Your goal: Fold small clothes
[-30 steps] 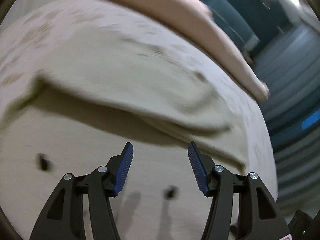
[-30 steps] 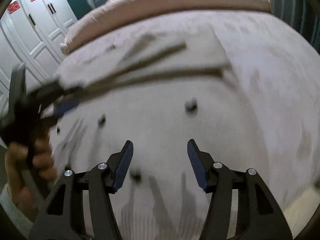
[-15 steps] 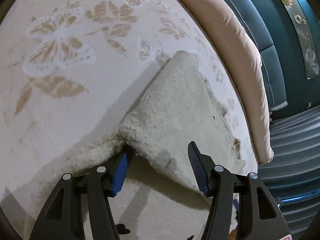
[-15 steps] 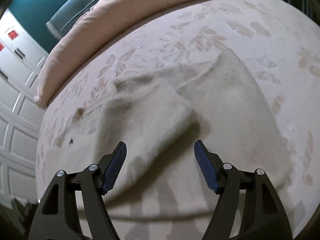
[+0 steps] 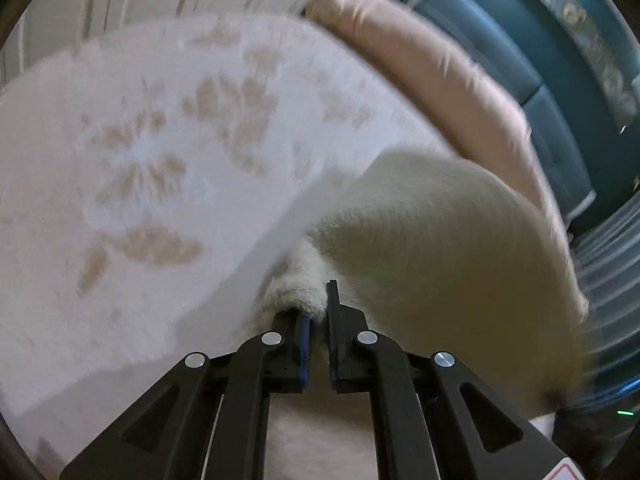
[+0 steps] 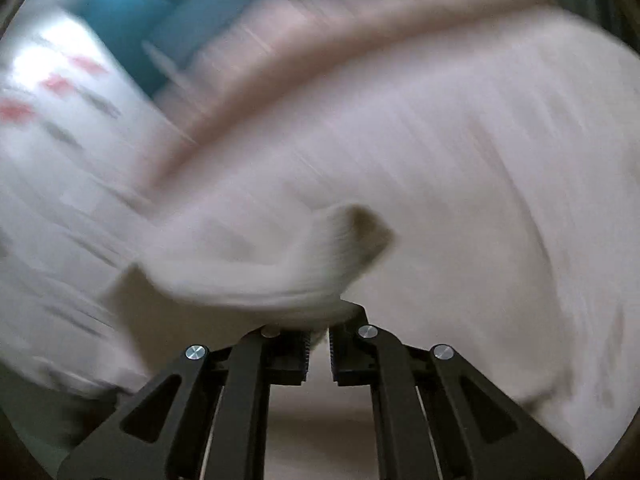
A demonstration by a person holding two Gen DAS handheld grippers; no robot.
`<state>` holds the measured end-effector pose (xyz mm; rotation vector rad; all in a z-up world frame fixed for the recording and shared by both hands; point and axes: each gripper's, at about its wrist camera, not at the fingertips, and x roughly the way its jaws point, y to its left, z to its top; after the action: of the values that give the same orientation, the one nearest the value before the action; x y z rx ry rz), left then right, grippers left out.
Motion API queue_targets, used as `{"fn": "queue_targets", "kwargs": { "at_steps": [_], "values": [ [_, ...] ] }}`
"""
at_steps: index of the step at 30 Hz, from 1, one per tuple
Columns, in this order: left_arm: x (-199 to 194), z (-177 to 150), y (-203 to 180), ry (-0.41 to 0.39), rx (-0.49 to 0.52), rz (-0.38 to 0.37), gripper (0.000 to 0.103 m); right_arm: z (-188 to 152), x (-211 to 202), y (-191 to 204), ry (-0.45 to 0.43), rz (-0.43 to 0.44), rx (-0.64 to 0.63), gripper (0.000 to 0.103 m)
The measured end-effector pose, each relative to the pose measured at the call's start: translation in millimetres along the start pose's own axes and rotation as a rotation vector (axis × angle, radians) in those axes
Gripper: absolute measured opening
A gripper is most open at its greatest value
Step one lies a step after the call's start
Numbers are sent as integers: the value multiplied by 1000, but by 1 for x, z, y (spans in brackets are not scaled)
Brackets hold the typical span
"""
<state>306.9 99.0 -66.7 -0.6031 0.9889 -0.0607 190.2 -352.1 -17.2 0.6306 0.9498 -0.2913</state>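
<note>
Both jaws just clamped shut, nipping edges of the fluffy cream knitted garment (image 5: pixel 440 272).

Spread over the pale leaf-patterned bedspread (image 5: pixel 160 160), garment bulging toward two o'clock beneath the long pink bolster cushion (image 5: pixel 440 80). Left gripper (image 5: pixel 316 320) and right gripper (image 6: pixel 318 332) pinching thin bunches at six o'clock. Likely trouble: fleece slipping free during a fast swing, spoiling the fold.

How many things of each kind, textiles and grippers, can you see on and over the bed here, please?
Cream garments: 1 (the fuzzy cream garment, pinched by both grippers)
Bedspreads: 1 (the floral bedspread)
Pink quilts: 1 (the folded pink quilt)
Grippers: 2 (left gripper, right gripper)
Total: 5
</note>
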Motion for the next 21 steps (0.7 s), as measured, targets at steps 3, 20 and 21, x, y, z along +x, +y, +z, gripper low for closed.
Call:
{"fn": "queue_targets", "kwargs": {
  "at_steps": [3,20,21],
  "values": [
    [2,-7,3,-2,9,7,5,-11,-11,-20,-46,131,115,6],
    [6,-9,3,8,67,18,11,-17,-30,-45,-81,126,185,7],
    [5,-10,3,6,71,19,11,-17,-40,-44,-113,135,164,7]
  ]
}}
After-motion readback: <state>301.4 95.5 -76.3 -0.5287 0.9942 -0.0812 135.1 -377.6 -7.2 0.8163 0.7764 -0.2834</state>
